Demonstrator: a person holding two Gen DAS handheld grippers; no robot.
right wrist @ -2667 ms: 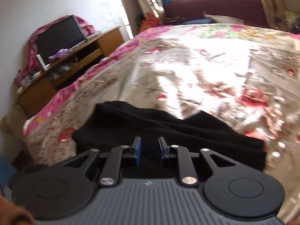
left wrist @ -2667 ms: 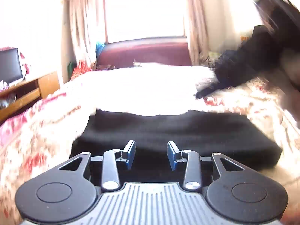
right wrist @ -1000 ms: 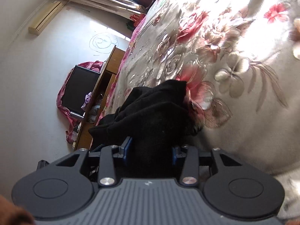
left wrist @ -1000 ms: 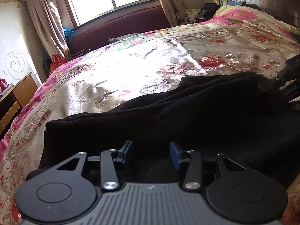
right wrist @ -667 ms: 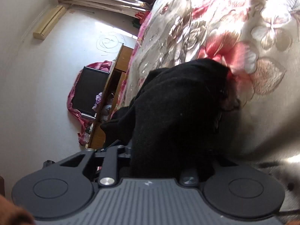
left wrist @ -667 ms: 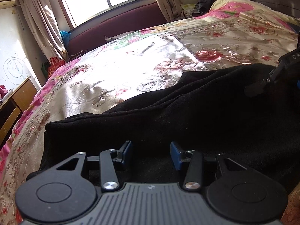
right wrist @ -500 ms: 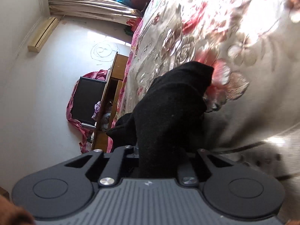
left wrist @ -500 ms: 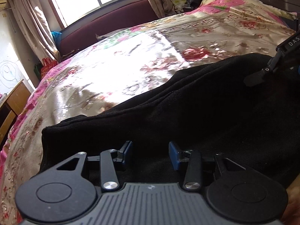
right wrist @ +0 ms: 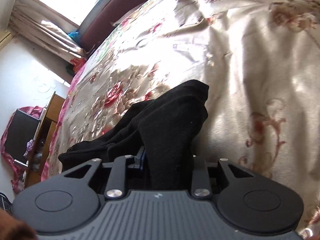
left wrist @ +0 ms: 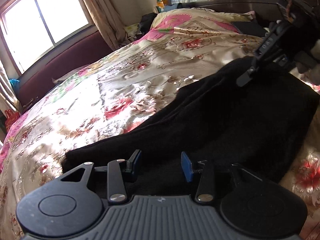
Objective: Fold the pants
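Two tongs over black pants point(left wrist: 230, 120), spread on floral bedspread point(left wrist: 120, 80). Left tongs point(left wrist: 161, 165): blue pads parted, hovering above near edge of pants, nothing pinched between them. Right tongs point(right wrist: 166, 158): raised fold of pants bunched between the arms; jaws have just been widening, one blue pad showing at the cloth's left side, other pad hidden, so contact unclear. Rest of pants trailing from right tongs down to bedspread. Window point(left wrist: 40, 20) beyond far side of bedspread.
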